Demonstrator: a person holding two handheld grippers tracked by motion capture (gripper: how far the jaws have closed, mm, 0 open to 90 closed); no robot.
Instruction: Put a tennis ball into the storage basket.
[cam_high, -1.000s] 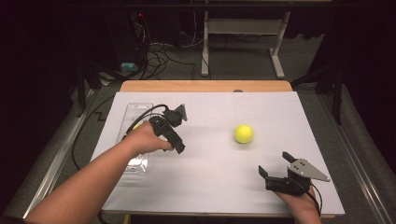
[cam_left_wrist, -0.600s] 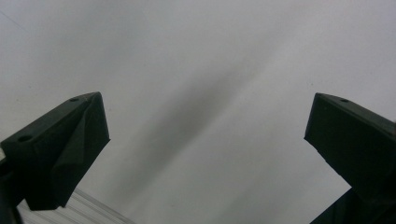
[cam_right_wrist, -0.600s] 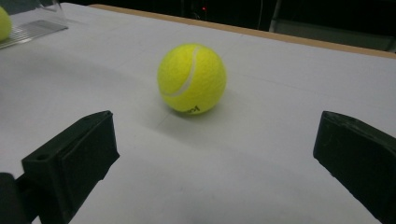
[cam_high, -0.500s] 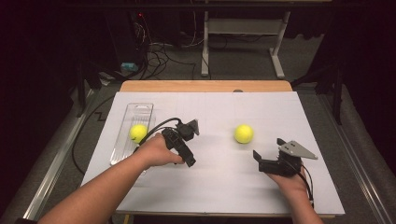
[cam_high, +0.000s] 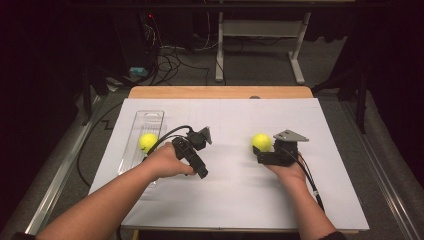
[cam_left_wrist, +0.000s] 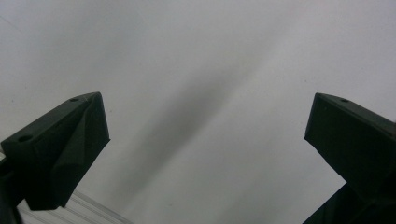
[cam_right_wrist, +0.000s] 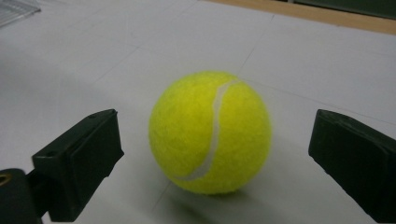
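Observation:
A yellow tennis ball (cam_right_wrist: 210, 131) rests on the white sheet (cam_high: 235, 190), right of centre. My right gripper (cam_right_wrist: 215, 140) is open, one jaw on each side of the ball with a gap on both sides. From above, that ball (cam_high: 261, 142) lies just ahead of the right gripper (cam_high: 260, 152). A second tennis ball (cam_high: 148, 141) lies in a clear plastic tray (cam_high: 150, 117) at the left. My left gripper (cam_high: 201, 172) is held just right of the tray, tilted down at the sheet. Its jaws stand wide open (cam_left_wrist: 205, 135) over bare white surface.
The sheet covers a wooden table whose far edge (cam_high: 220, 92) shows bare. Beyond it are a dark floor, cables (cam_high: 175, 60) and a white desk frame (cam_high: 300, 60). A corner of the ribbed tray (cam_left_wrist: 84, 212) lies below the left jaw.
My right gripper has come forward and left until its open jaws flank the loose ball. My left gripper has moved right, away from the tray, uncovering the ball in it.

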